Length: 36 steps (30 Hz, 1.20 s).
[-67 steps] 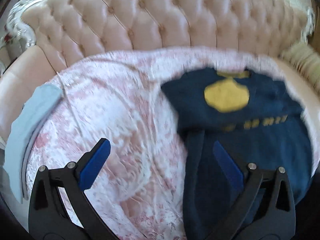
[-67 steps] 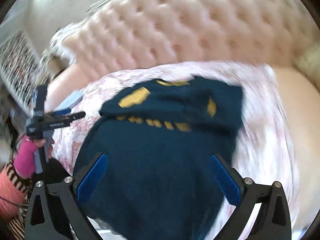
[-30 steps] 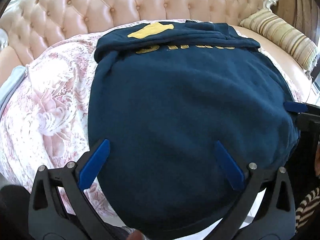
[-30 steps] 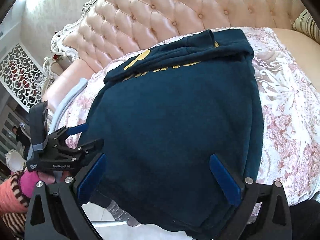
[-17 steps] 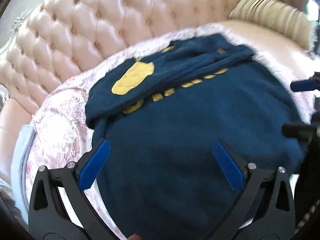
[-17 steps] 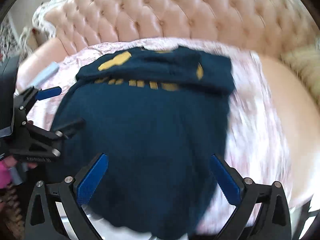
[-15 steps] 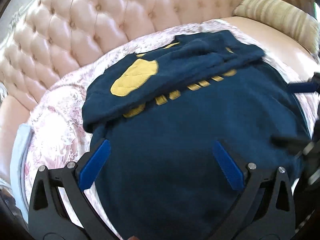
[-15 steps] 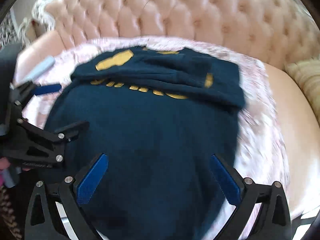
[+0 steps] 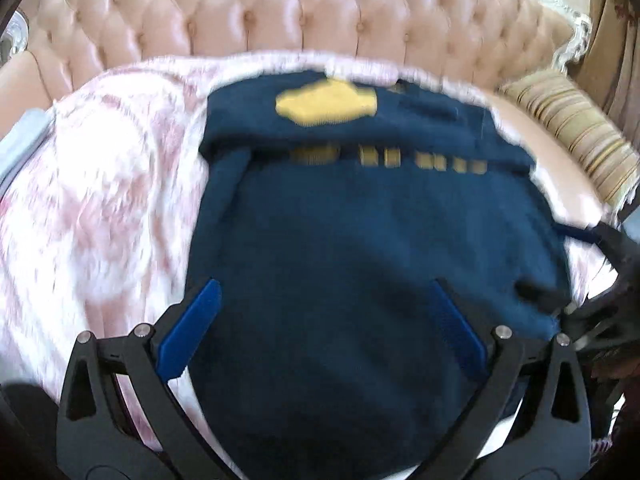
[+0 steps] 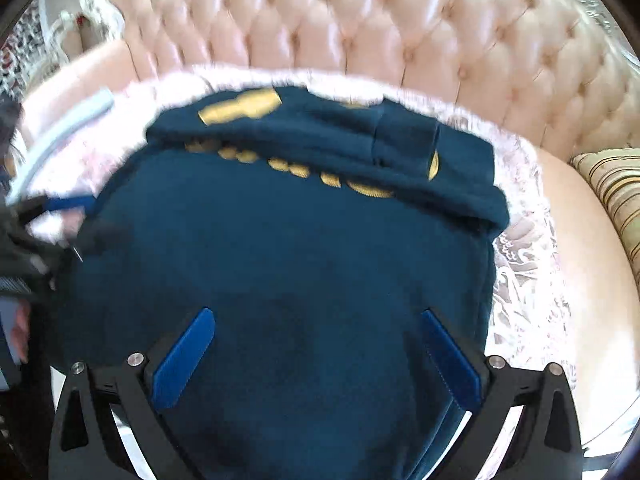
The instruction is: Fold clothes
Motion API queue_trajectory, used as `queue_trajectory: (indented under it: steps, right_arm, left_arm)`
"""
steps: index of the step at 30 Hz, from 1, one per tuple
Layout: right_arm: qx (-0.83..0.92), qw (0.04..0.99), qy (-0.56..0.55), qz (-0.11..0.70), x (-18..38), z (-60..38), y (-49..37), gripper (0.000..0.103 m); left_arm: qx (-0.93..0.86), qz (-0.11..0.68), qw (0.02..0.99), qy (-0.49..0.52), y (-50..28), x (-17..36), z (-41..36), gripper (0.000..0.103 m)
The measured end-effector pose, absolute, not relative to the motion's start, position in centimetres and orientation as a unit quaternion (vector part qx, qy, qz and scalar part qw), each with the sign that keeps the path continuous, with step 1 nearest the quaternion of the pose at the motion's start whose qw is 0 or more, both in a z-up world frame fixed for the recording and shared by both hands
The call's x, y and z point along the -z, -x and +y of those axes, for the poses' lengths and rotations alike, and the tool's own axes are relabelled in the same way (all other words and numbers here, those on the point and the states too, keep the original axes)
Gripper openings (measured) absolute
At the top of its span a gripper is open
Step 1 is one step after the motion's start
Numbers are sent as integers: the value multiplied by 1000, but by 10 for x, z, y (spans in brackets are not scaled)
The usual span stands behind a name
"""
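My left gripper has swung back from the pink cover to hover, jaws spread and empty, over the navy sweater, which lies on the sofa, sleeves across its chest. My right gripper hangs equally wide beside it. I judge both are lining up on the hem.

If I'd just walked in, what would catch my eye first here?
A big navy sweater with yellow patches, its top part folded over, spread on a pink floral blanket. Behind rises a pink tufted sofa back. In front, each open gripper shows blue-padded fingers.
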State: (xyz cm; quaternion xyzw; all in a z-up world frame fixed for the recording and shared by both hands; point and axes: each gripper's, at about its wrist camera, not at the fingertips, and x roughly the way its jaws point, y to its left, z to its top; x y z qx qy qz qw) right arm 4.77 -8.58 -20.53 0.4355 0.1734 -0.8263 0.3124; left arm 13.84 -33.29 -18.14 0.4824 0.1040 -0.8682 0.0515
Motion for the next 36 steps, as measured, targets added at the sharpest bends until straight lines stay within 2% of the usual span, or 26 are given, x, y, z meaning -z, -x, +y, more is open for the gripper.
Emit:
queue_trajectory:
  steps: [4, 9, 11, 13, 21, 24, 29, 32, 36]
  right_arm:
    - [839, 308, -413, 176, 205, -87, -70, 103]
    - [842, 297, -402, 204, 218, -97, -92, 103]
    - [846, 299, -401, 183, 227, -91, -92, 103]
    - [851, 300, -400, 163, 236, -86, -92, 103]
    - [853, 303, -390, 167, 238, -90, -92, 103]
    - [843, 311, -406, 165, 229, -90, -91, 103]
    - [880, 297, -350, 125, 205, -72, -95, 103]
    - [875, 288, -366, 130, 218, -70, -89, 103]
    - [864, 285, -391, 139, 235, -71, -85, 103]
  left_arm:
    - [881, 42, 63, -468, -152, 195, -311, 103]
    - [907, 30, 51, -417, -164, 201, -310, 103]
    - [915, 27, 48, -399, -167, 202, -309, 103]
    - [915, 31, 47, -399, -164, 202, -310, 103]
    - [910, 32, 34, -412, -166, 204, -315, 103]
    - [908, 34, 19, -416, -170, 199, -315, 103]
    - [918, 9, 30, -396, -162, 180, -301, 103]
    - [902, 4, 24, -431, -152, 203, -294, 103]
    - [908, 11, 26, -419, -157, 204, -295, 103]
